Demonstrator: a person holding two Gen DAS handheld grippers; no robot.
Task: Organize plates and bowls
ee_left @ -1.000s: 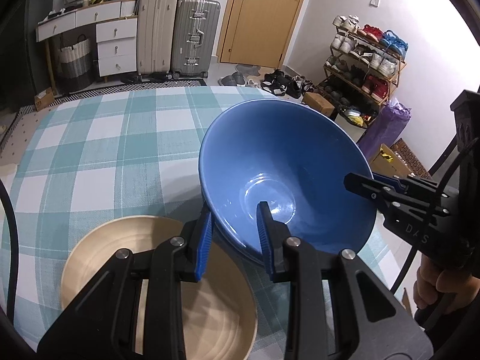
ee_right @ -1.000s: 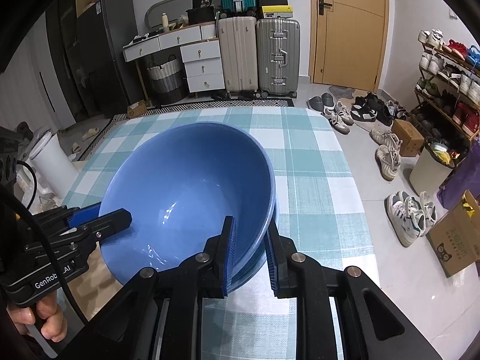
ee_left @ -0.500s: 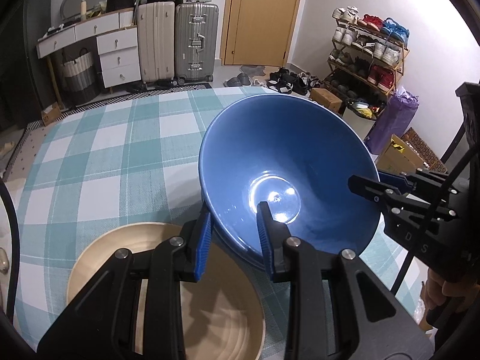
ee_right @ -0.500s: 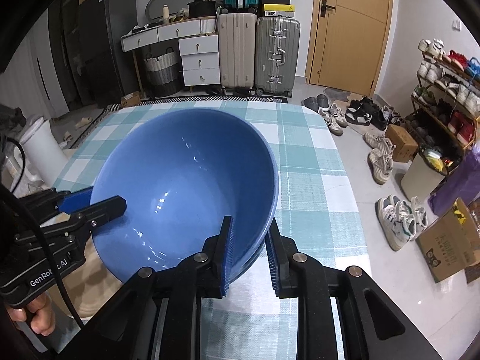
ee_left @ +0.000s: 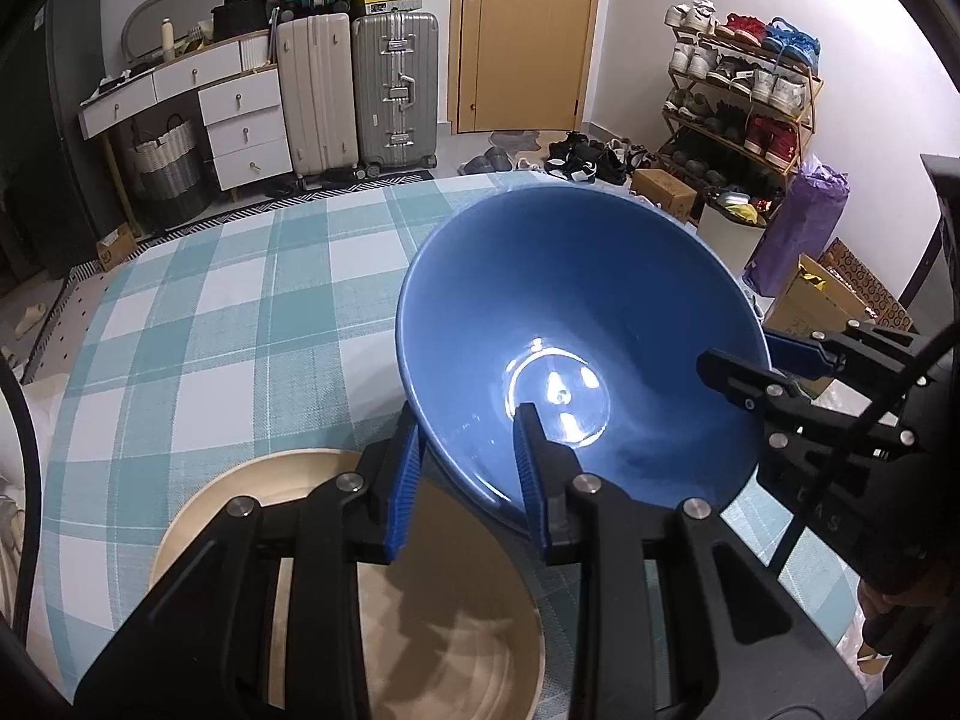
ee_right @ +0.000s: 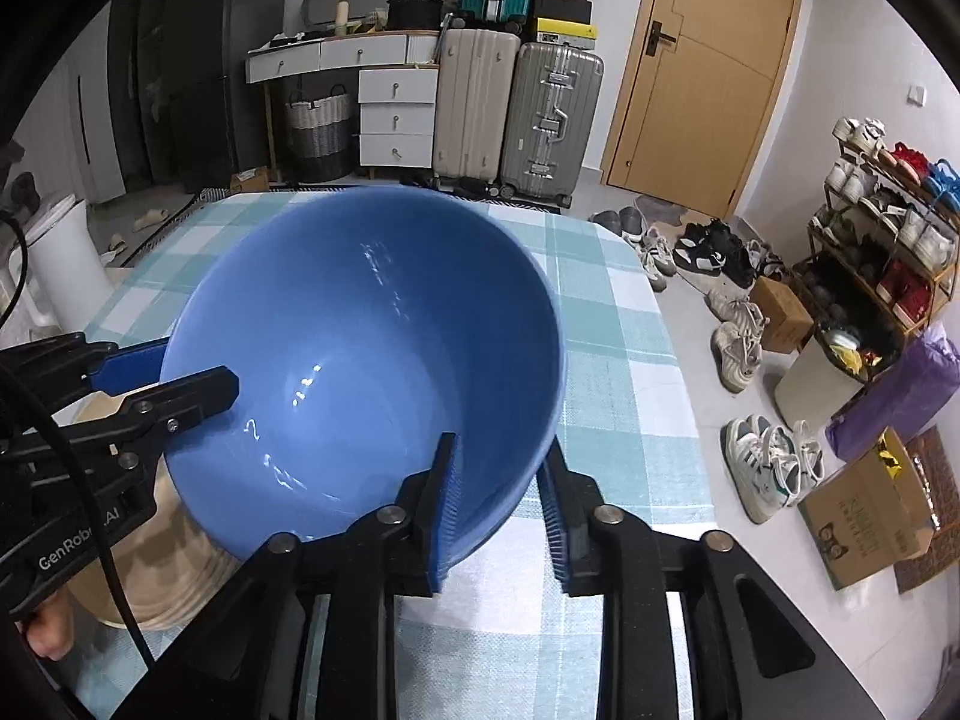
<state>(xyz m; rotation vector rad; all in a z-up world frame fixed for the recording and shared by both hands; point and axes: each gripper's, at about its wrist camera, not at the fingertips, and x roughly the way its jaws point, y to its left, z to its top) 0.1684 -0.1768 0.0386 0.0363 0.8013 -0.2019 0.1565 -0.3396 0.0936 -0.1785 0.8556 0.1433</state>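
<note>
Bowl position first: the blue bowl (ee_left: 576, 348) is tilted above the checked tablecloth (ee_left: 198, 324), its near rim between the fingers of the left gripper (ee_left: 468, 480), with one blue pad under the outer wall and the other inside the bowl. That gripper is clenched on the rim. Just below and to its left lies the wooden plate (ee_left: 372, 600), flat on the cloth; whether the bowl's underside touches the plate cannot be told.

From the right wrist view, the right gripper (ee_right: 498, 510) straddles the opposite rim of the same bowl (ee_right: 372, 360). Its inner finger lies against the inside wall; its outer finger stands off the outside wall with a visible gap, so this grip is released, the rim merely between the fingers. The left gripper (ee_right: 174, 378) shows at the bowl's far side, and part of the wooden plate (ee_right: 162, 576) shows beneath it.

Changes against the earlier frames: the right gripper's jaws have just been opening, with the bowl rim between them; a second ago both its pads sat tight on the wall. The left gripper's hold is unchanged. The bowl now shows more of its base to the left camera, and the plate sits further right in that view.
</note>
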